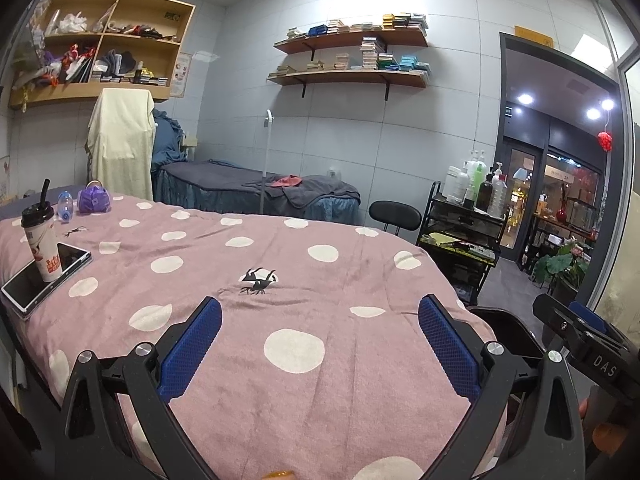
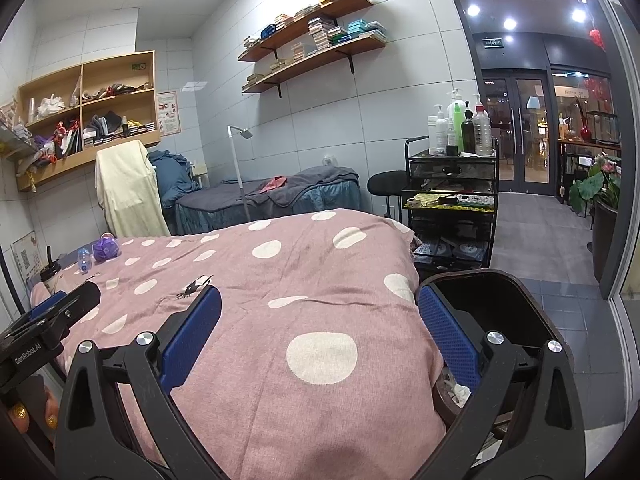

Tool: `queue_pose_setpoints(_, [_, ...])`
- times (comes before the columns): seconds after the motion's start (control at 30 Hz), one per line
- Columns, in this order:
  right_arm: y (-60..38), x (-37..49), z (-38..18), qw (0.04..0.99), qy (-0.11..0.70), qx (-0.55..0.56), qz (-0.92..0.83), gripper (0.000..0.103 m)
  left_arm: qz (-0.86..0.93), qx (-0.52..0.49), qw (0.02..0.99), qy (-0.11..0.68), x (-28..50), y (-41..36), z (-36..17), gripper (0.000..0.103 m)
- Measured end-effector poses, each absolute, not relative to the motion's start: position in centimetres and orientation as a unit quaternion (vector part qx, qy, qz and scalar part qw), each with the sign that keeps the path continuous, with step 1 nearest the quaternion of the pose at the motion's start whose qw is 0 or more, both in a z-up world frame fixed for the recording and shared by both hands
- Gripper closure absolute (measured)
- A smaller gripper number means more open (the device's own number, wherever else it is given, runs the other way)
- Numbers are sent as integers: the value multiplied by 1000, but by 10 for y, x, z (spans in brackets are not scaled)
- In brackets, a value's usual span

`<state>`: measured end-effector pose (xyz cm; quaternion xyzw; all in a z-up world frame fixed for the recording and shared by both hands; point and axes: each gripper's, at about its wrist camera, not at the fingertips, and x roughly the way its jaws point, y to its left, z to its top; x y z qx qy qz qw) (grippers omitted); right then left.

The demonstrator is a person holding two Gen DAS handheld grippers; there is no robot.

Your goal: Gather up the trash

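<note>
- A bed covered by a pink spread with white dots is seen filling the lower part of both views; a small black printed figure is marked near its middle.
- The left gripper is held over the near end of the spread, its blue-padded fingers spread wide with nothing between them.
- The right gripper is likewise held wide apart and empty, over the bed's right edge, where a dark bin is placed just beside the mattress; something white is glimpsed low inside it.
- The trash is found at the far left end of the bed: a paper drink cup with a black lid and straw stands upright on a tablet, and beyond it a small clear bottle lies beside a crumpled purple bag.
- A second bed with grey and blue covers is set against the tiled back wall, with a cream cloth draped to its left.
- Wooden cubby shelves and two wall shelves stacked with small boxes are mounted above.
- A black trolley topped with bottles stands by the open doorway, with a black stool just beside it.
</note>
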<state>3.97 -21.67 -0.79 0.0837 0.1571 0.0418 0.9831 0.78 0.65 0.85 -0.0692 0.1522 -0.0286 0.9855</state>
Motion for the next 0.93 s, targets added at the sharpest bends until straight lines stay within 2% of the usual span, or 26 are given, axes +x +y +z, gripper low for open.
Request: queue_pose_setpoints(0.93, [-215, 42, -12, 981, 166, 88, 42, 6, -15, -60, 984, 164, 12, 5, 4, 6])
